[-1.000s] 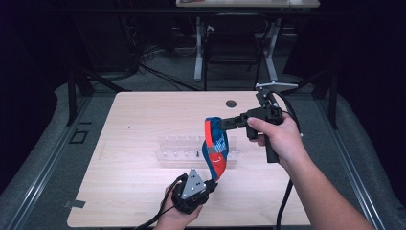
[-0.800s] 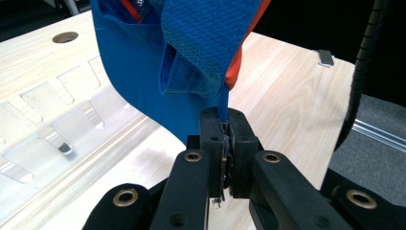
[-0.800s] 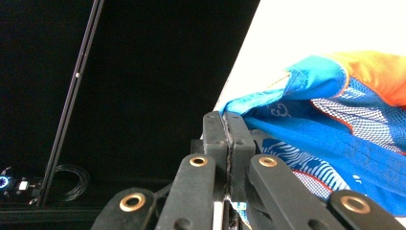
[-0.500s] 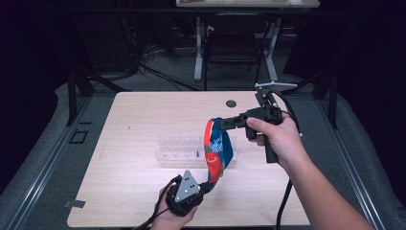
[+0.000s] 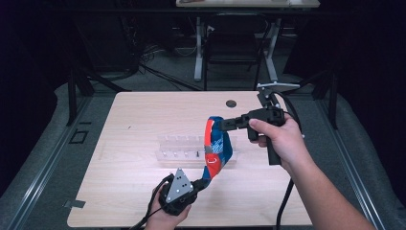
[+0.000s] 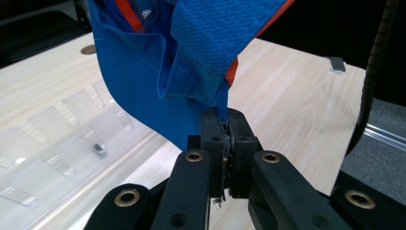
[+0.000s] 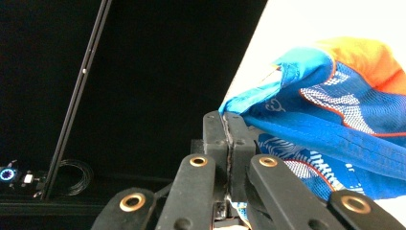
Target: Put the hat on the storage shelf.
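A blue and orange fabric pouch (image 5: 216,146) hangs stretched in the air between my two grippers, above the wooden table (image 5: 134,120). My right gripper (image 5: 219,125) is shut on its upper edge, and the blue fabric (image 7: 325,120) spreads to the right of the closed jaws in the right gripper view. Lower down, near the table's front edge, my left gripper (image 5: 205,183) is shut on the pouch's bottom edge. In the left gripper view the pouch (image 6: 191,52) rises from the clamped jaws (image 6: 224,143).
A clear plastic rack (image 5: 184,149) with several slots lies on the table behind the pouch, also seen as a rack (image 6: 62,139) at left in the left gripper view. A small dark round hole (image 5: 231,103) sits near the table's far edge. Chairs and stands are beyond.
My left gripper has drawn back toward the front edge and slightly left, pulling the pouch's lower end with it. The right gripper has held its place.
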A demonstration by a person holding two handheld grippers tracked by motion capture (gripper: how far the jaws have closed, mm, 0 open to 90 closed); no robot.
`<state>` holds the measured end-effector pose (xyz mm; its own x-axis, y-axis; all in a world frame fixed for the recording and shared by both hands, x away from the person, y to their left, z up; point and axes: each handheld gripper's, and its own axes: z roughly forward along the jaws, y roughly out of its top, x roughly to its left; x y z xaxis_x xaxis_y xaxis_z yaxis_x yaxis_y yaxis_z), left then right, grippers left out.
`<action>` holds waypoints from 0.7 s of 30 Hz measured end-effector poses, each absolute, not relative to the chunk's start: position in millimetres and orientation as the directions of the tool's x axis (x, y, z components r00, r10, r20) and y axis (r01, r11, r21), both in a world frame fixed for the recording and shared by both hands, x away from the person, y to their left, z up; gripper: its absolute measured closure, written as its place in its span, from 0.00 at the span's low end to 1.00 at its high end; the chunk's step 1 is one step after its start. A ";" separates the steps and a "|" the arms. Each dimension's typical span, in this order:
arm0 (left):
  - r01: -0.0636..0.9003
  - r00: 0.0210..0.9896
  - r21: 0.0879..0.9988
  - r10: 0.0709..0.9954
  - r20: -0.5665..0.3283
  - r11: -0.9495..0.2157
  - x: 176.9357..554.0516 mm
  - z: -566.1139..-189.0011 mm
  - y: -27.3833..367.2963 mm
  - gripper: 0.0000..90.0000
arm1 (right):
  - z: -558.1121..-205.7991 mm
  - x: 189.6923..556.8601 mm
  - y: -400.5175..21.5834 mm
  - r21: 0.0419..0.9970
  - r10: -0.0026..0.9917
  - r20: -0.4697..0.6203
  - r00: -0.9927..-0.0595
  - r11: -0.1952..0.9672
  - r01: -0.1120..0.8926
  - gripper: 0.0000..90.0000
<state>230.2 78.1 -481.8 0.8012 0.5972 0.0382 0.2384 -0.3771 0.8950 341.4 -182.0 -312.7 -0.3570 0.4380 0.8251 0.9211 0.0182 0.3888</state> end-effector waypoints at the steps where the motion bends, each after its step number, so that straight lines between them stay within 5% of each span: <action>1: 0.233 0.799 0.898 0.599 0.042 -0.374 230.8 -480.8 79.6 0.98 | -312.7 341.2 -182.7 0.392 0.436 0.826 -0.359 0.015 0.920 1.00; 21: 0.198 0.730 0.937 0.681 0.056 -0.290 245.3 -448.7 115.7 0.99 | -311.2 338.7 -204.9 0.443 0.554 0.750 -0.361 -0.017 0.896 1.00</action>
